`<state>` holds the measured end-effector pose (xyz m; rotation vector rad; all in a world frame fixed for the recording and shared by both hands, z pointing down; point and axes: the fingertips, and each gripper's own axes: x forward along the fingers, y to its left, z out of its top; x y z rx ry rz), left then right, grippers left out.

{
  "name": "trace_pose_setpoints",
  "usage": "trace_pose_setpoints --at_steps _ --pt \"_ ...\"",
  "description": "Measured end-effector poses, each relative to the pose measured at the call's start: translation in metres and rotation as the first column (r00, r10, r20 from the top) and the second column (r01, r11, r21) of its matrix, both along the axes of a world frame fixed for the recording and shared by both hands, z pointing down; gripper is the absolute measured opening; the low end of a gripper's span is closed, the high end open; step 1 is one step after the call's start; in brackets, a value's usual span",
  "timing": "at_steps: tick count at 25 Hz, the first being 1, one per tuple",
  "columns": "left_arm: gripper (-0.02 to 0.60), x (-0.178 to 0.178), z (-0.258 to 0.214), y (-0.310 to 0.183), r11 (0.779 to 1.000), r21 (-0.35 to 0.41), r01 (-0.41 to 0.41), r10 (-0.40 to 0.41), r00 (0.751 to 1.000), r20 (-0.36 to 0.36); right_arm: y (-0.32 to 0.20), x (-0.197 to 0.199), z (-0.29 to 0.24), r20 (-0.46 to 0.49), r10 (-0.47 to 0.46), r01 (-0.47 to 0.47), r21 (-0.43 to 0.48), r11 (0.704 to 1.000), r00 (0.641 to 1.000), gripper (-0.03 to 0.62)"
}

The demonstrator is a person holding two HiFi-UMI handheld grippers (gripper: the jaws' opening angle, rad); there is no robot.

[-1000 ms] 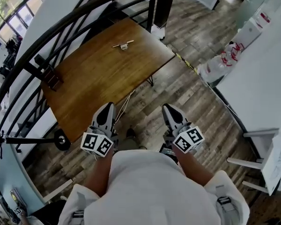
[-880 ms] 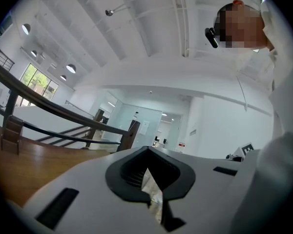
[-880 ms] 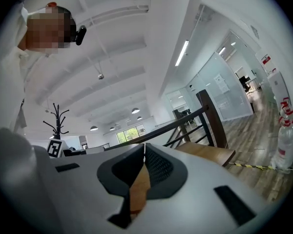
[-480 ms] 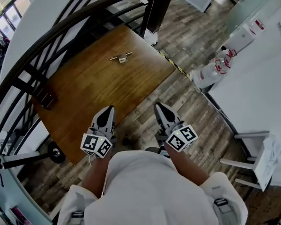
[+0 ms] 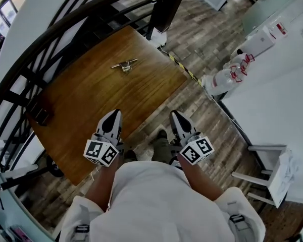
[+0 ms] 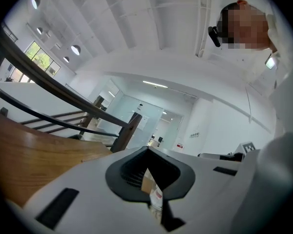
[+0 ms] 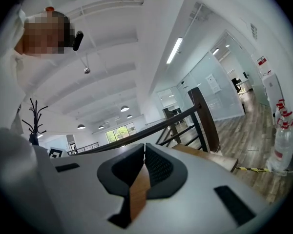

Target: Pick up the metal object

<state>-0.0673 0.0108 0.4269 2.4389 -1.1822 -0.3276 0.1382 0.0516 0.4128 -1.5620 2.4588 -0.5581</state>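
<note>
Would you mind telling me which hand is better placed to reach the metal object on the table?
Probably left. The left tool is over the wooden table, with the metal object almost straight ahead of it; the right tool hangs over the floor past the table's edge.

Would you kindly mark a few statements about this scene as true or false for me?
1. The metal object lies on the table. True.
2. The right gripper holds the metal object. False: its jaws are shut on nothing, and the object lies apart from it, further up the table.
3. The left gripper is shut and empty. True.
4. The bottles stand on the table. False: they stand on the floor, to the right of the table.
</note>
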Motion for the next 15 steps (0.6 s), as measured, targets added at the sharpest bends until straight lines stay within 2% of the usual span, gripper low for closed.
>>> trace_pose_setpoints --at_steps 8,15 --pt "0.012 0.055 -0.012 -0.050 0.994 -0.010 0.112 -0.112 0.993 0.035 -0.074 0.063 -0.004 0.051 -0.093 0.092 0.014 0.996 0.994 0.026" --pt "0.012 0.108 -0.038 -0.084 0.971 0.008 0.237 -0.237 0.968 0.079 -0.136 0.117 -0.011 0.100 -0.233 0.232 0.019 0.972 0.967 0.026"
